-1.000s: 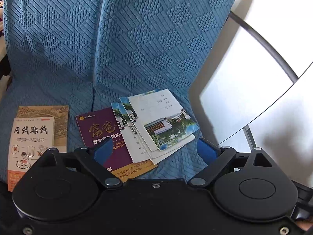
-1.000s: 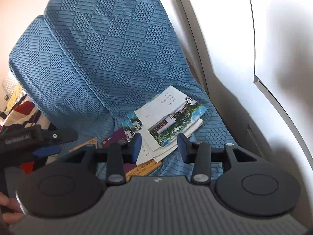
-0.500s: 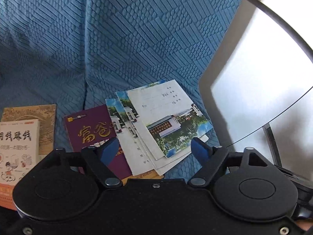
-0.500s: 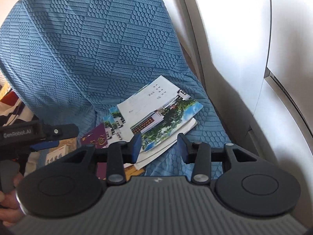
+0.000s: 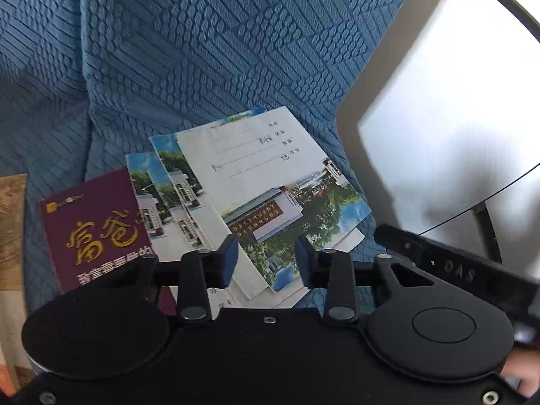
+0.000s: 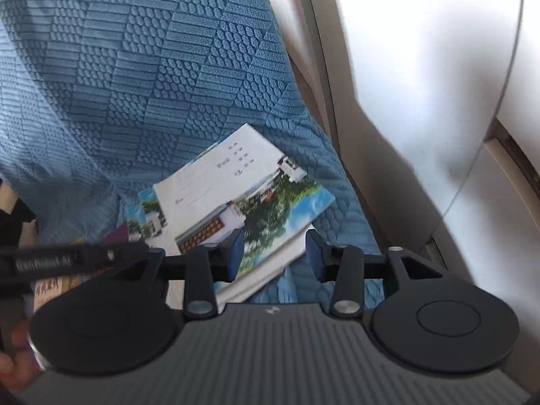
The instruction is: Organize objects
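Booklets lie fanned on the blue textured seat cover (image 5: 189, 54), the top booklet (image 5: 280, 185) with its building photo at the centre of the left wrist view, overlapping two more booklets and a purple book (image 5: 98, 229) at lower left. Since a second ago both views have closed in on this pile, and the left gripper (image 5: 266, 256) has just been narrowing its jaws; they are parted, with nothing pinched, only framing the top booklet's near corner. The right gripper (image 6: 274, 253) is likewise half spread and empty over the same booklet (image 6: 243, 199). A pickup of the top booklet looks imminent. A tan book (image 5: 11, 222) is cut off at the left edge, and the booklets' near edges hide behind the gripper bodies.
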`<state>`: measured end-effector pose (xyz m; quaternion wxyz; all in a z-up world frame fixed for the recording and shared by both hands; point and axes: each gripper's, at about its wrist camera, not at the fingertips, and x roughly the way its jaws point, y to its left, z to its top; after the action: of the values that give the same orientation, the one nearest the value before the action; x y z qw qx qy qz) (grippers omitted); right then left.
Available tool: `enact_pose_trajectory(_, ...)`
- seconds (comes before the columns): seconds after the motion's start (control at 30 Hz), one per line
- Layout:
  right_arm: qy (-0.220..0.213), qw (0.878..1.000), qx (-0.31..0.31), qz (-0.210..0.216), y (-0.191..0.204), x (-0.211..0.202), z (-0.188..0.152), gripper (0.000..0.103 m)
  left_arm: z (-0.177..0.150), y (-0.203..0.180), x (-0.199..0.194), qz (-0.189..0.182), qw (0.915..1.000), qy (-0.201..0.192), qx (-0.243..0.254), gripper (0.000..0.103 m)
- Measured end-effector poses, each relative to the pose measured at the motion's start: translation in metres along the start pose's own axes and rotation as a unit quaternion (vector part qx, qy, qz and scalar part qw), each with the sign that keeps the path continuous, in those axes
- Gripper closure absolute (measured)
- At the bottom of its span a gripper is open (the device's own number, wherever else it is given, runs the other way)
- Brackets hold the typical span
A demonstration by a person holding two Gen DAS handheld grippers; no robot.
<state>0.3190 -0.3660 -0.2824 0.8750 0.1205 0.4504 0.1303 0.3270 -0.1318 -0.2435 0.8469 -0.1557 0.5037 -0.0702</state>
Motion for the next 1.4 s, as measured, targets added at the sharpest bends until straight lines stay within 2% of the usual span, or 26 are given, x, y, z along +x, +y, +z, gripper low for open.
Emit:
enact_pose_trajectory(0.07, 0.004, 1.0, -0.003, -0.003, -0.004, 0.013, 0.009, 0.06, 0.001, 0.003, 0.007, -0.008, 0.9999, -0.012, -0.006, 0.076)
enact_pose_trajectory(0.2, 0.006, 1.0, 0.001, 0.002, -0.015, 0.033, 0.025, 0.06, 0.006, 0.001, 0.025, -0.017, 0.9998, 0.0, 0.006, 0.081)
enact_pose_trajectory(0.3, 0.01, 1.0, -0.019, -0.008, -0.017, 0.048, 0.033, 0.06, 0.006, -0.002, 0.036, -0.004, 0.9998, 0.005, 0.019, 0.083)
enact_pose_trajectory(0.43, 0.042, 0.997, -0.057, -0.02, -0.016, 0.068, 0.039, 0.06, 0.006, -0.001, 0.05, -0.004, 0.9994, 0.028, 0.019, 0.086)
enact_pose_trajectory(0.53, 0.053, 0.997, -0.047, -0.017, -0.021, 0.077, 0.042, 0.06, 0.004, 0.004, 0.059, 0.0, 0.9986, 0.053, -0.001, 0.096)
enact_pose_trajectory(0.6, 0.058, 0.998, -0.033, -0.016, -0.025, 0.084, 0.044, 0.059, 0.004, 0.008, 0.064, -0.022, 0.9971, 0.068, -0.028, 0.097)
enact_pose_trajectory(0.67, 0.068, 0.997, -0.02, 0.003, -0.029, 0.091, 0.045, 0.055, 0.002, 0.008, 0.067, -0.012, 0.9969, 0.073, -0.028, 0.098)
enact_pose_trajectory(0.73, 0.076, 0.997, -0.009, 0.018, -0.033, 0.097, 0.045, 0.056, 0.0, 0.01, 0.067, -0.01, 0.9968, 0.072, -0.032, 0.101)
enact_pose_trajectory(1.0, 0.08, 0.993, 0.045, 0.079, -0.053, 0.101, 0.05, 0.055, -0.005, 0.012, 0.064, -0.016, 0.9965, 0.074, -0.034, 0.102)
enact_pose_trajectory(1.07, 0.068, 0.99, 0.067, 0.105, -0.061, 0.097, 0.052, 0.055, -0.005, 0.012, 0.064, -0.017, 0.9966, 0.073, -0.035, 0.102)
enact_pose_trajectory(1.13, 0.036, 0.978, 0.113, 0.172, -0.072, 0.09, 0.052, 0.055, -0.006, 0.011, 0.063, -0.017, 0.9968, 0.07, -0.035, 0.102)
enact_pose_trajectory(1.2, 0.025, 0.955, 0.158, 0.249, -0.083, 0.088, 0.051, 0.055, -0.008, 0.011, 0.063, -0.018, 0.9971, 0.066, -0.032, 0.102)
enact_pose_trajectory(1.23, 0.025, 0.946, 0.172, 0.275, -0.085, 0.09, 0.05, 0.055, -0.008, 0.011, 0.062, -0.019, 0.9972, 0.065, -0.031, 0.102)
enact_pose_trajectory(1.27, 0.027, 0.942, 0.176, 0.285, -0.084, 0.092, 0.049, 0.055, -0.008, 0.011, 0.063, -0.019, 0.9972, 0.065, -0.032, 0.102)
enact_pose_trajectory(1.33, 0.028, 0.943, 0.16, 0.291, -0.077, 0.094, 0.049, 0.057, -0.008, 0.013, 0.062, -0.02, 0.997, 0.065, -0.037, 0.102)
enact_pose_trajectory(1.37, 0.037, 0.944, 0.154, 0.288, -0.072, 0.097, 0.05, 0.061, -0.009, 0.013, 0.062, -0.021, 0.9969, 0.065, -0.039, 0.102)
enact_pose_trajectory(1.4, 0.048, 0.947, 0.151, 0.278, -0.068, 0.101, 0.051, 0.074, -0.009, 0.014, 0.062, -0.021, 0.9969, 0.064, -0.042, 0.102)
